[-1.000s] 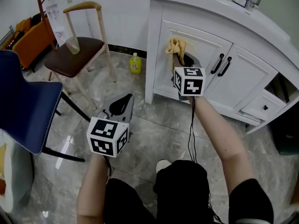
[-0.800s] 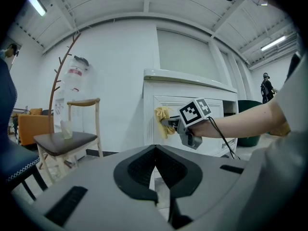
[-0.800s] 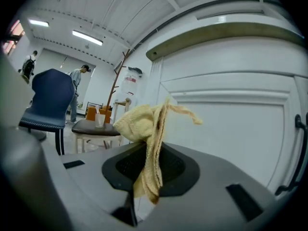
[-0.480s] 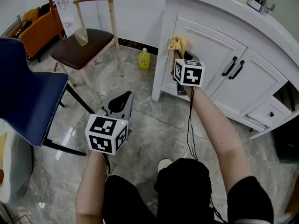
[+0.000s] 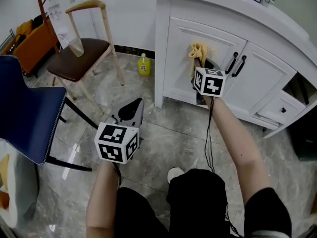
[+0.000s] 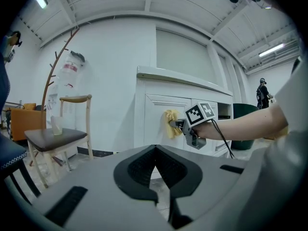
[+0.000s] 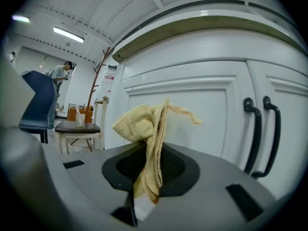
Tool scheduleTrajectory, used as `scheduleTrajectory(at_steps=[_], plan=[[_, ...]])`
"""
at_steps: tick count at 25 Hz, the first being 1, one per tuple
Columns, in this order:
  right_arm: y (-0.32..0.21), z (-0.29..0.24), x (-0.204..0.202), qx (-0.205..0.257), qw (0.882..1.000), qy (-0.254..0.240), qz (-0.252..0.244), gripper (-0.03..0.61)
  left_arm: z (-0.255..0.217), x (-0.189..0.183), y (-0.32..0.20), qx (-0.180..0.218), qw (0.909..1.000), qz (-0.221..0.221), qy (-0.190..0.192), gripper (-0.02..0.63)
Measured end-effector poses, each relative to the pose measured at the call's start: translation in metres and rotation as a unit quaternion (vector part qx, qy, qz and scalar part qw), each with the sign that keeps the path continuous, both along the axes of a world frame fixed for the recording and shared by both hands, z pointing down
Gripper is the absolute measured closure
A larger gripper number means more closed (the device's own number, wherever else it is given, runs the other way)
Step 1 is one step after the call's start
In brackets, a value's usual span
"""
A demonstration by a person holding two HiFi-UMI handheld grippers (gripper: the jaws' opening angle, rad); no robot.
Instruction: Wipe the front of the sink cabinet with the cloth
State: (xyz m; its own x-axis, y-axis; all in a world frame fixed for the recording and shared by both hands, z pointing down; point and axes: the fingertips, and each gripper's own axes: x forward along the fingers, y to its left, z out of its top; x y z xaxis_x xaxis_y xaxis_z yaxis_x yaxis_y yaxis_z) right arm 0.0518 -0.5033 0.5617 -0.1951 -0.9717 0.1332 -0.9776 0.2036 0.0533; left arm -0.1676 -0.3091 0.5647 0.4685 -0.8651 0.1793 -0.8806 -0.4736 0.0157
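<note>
One yellow cloth (image 7: 149,129) stands with its long axis upright, its lower end pinched between the right gripper's (image 7: 150,170) closed jaws and its bunched top flopping outward. In the head view the cloth (image 5: 198,51) lies against the left door panel of the white sink cabinet (image 5: 173,58), up near the panel's top edge. Just to its right are two black door handles (image 5: 235,65), side by side where the two doors meet. The left gripper (image 5: 132,108) hangs low over the grey floor, well apart from the cabinet, its jaws pressed together with nothing between them. One yellow bottle (image 5: 143,66) stands on the floor beside the cabinet's left corner. Two chairs stand further left: a wooden chair (image 5: 84,48) and a blue chair (image 5: 25,113).
</note>
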Motion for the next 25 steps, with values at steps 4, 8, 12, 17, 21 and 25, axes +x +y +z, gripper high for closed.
scheduleTrajectory(at_steps=[4,8,12,17,21,25], plan=[[0.012,0.004,0.041,-0.001,0.999,0.004,0.035,0.499,0.003,0.019,-0.005,-0.005,0.9999,0.013,0.004,0.597],[0.027,0.011,0.081,-0.003,0.997,0.009,0.074,0.499,0.007,0.040,-0.008,-0.006,0.9995,0.032,0.007,0.598],[0.038,0.020,0.103,-0.012,0.995,-0.001,0.100,0.499,0.007,0.054,-0.008,-0.002,0.9989,0.046,-0.003,0.597],[0.043,0.025,0.096,-0.007,0.997,0.014,0.080,0.499,0.009,0.061,-0.014,0.000,0.9991,0.041,0.001,0.597],[0.038,0.038,0.056,-0.006,0.999,0.040,0.019,0.499,0.014,0.051,-0.022,-0.008,0.9998,0.018,0.004,0.597],[0.024,0.054,0.010,-0.008,0.998,0.047,-0.032,0.497,0.020,0.038,-0.030,-0.013,0.9999,0.000,0.004,0.597]])
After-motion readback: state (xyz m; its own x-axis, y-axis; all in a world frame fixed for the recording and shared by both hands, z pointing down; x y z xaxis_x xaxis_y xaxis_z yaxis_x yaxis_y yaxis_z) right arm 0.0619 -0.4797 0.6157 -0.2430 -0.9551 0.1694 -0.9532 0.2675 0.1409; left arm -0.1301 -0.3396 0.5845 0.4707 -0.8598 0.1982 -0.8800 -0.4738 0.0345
